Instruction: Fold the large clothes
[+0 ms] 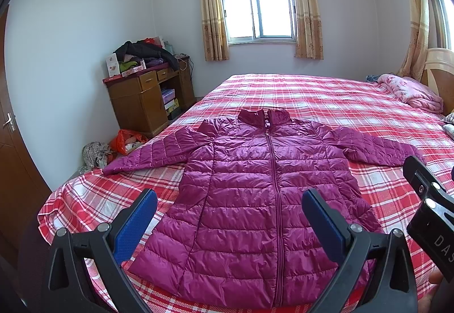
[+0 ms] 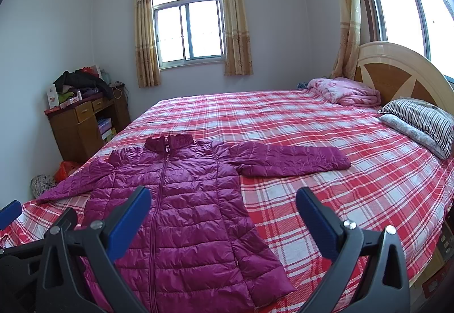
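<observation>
A magenta quilted puffer jacket [image 1: 255, 191] lies flat and zipped on the red plaid bed [image 1: 326, 97], collar away from me, both sleeves spread out sideways. It also shows in the right wrist view [image 2: 181, 208]. My left gripper [image 1: 228, 216] is open and empty, held above the jacket's lower half. My right gripper [image 2: 222, 213] is open and empty, above the jacket's right hem side and the bare sheet [image 2: 326, 142]. The right gripper's body shows at the right edge of the left wrist view.
A pink folded blanket [image 2: 346, 91] and striped pillows [image 2: 420, 120] lie by the headboard [image 2: 397, 69]. A wooden cabinet [image 1: 147, 100] piled with clothes stands left of the bed, with bags [image 1: 127, 140] on the floor. A door [image 1: 11, 125] is at far left.
</observation>
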The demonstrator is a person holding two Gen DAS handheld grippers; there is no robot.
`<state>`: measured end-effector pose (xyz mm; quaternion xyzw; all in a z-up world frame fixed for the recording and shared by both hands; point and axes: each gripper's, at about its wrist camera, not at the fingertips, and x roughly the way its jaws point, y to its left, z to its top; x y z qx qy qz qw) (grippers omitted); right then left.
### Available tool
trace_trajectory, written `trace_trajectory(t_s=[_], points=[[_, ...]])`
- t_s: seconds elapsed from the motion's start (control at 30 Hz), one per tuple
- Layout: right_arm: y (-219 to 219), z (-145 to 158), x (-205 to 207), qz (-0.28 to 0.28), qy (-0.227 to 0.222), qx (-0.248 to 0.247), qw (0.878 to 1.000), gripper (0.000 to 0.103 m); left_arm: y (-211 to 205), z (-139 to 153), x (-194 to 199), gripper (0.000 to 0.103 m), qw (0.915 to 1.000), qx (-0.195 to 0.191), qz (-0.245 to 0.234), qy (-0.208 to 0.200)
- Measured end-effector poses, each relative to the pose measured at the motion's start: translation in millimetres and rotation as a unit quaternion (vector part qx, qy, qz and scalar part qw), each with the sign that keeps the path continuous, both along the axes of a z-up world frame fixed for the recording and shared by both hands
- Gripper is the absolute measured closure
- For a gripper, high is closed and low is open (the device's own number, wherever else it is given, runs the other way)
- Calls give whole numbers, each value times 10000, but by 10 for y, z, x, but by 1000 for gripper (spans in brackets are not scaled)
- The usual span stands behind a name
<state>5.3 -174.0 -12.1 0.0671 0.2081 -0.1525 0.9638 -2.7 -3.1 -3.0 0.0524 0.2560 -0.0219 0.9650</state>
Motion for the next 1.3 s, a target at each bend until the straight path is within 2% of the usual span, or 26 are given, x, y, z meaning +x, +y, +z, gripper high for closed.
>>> trace_trajectory(t_s=[0.57, 0.97, 1.3], points=[[-10, -53, 71, -18, 131, 17, 9999, 0, 2, -74, 91, 1, 9998, -52, -37, 186], [-279, -191, 385, -201, 482, 32, 9986, 0, 36, -282, 315, 1, 9989, -254, -138, 362], [-469, -344, 759, -201, 851, 214, 9959, 0, 116, -503, 706, 1, 9962, -375, -55, 786]])
